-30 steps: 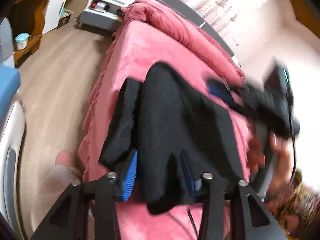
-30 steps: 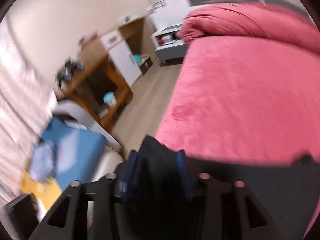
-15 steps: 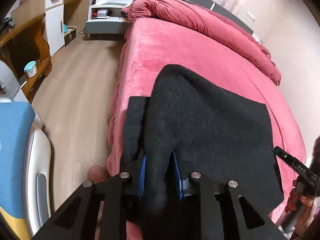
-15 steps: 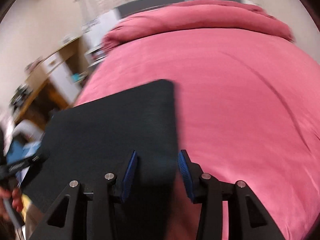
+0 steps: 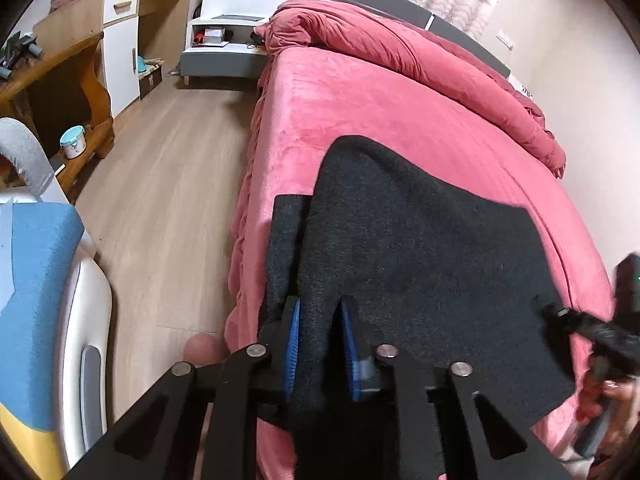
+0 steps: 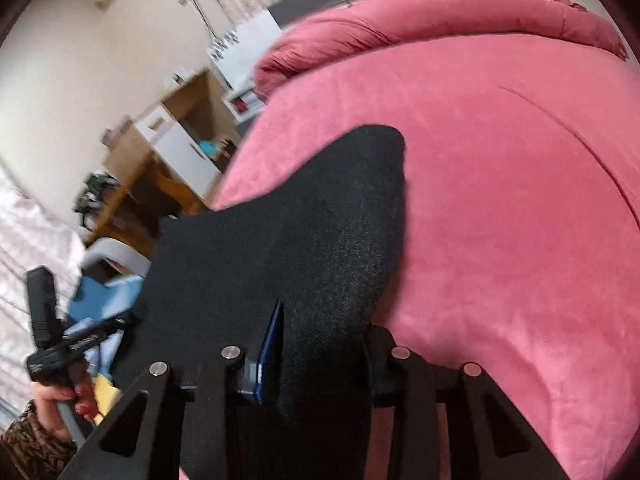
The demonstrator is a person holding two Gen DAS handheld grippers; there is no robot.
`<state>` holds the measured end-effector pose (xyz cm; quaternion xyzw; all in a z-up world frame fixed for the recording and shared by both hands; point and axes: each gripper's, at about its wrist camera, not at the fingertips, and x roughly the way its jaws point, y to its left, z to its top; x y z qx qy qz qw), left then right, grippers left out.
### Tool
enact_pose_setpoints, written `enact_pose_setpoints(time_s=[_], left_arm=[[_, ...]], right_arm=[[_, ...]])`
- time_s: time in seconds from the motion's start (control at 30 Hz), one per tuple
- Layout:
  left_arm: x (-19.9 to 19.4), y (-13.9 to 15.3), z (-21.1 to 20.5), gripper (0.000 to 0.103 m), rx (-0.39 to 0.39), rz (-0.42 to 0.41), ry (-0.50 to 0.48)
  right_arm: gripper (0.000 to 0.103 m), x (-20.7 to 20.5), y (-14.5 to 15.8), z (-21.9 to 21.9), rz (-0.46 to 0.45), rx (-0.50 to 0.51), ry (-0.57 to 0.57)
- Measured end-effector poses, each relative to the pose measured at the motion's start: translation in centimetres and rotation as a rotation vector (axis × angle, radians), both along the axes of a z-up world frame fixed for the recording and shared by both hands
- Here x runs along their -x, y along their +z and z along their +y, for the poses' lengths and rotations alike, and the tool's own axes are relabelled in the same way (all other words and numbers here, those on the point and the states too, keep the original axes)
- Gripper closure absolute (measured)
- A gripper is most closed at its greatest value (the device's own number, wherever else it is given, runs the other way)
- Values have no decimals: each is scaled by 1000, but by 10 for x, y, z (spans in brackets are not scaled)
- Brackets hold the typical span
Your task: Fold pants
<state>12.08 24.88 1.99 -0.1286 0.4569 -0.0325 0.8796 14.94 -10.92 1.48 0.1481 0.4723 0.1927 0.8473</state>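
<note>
Black pants [image 5: 420, 248] lie on the pink bed cover [image 5: 360, 112] near its foot, with a narrow strip of them showing at the left beside the upper layer. My left gripper [image 5: 318, 312] pinches a raised fold at the near left edge between its blue pads; its jaws are opening slightly. In the right wrist view, the pants [image 6: 300, 220] bunch up between the jaws of my right gripper [image 6: 320, 320], which are closing on the near right edge. Each view also catches the other gripper: the right gripper [image 5: 580, 320] and the left gripper [image 6: 80, 340], held by a hand.
A rolled pink duvet [image 5: 400, 48] lies along the head of the bed. Left of the bed is wooden floor [image 5: 168, 184], with a white-and-grey nightstand [image 5: 224, 52] and a wooden desk [image 5: 60, 80] beyond. A blue and white padded object [image 5: 40, 300] stands close at the left.
The left jaws have narrowed onto a fold of the pants. The right gripper swung across to the pants' right edge, and the cloth now bunches between its jaws.
</note>
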Motion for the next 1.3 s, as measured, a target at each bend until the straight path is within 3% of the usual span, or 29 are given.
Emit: enact_pose_setpoints(time_s=[0.07,0.13,0.43,0.7,0.83,1.0,1.13,1.23,1.3], left_arm=[[1,3,-6,65,-69,-12,-6],[2,5,-8,44,-133,-19,-7],[-7,-6,8,16,-99,14,2],[-17,-13,9,10,-82,39,-27],[-24,-21,12,0,-45,64,-29],[-31,-31,27,0,60,89,-53],[-31,-27,33,0,54,55,-40],[-35,-34,36,0,108,84,-49],[-42,-45,40,0,192,128,-67]], right_arm=[[51,-7,-23,-10,87,-46,-53],[49,-8,-31,-19,112,-144,-90],[47,-6,-32,-18,119,-174,-90],[46,-6,-42,-27,123,-189,-91],[45,-7,-43,-29,126,-194,-86],[45,-9,-44,-32,134,-198,-66],[45,-11,-44,-35,136,-203,-50],[44,-12,-45,-35,131,-204,-40],[41,-14,-45,-35,126,-198,-26]])
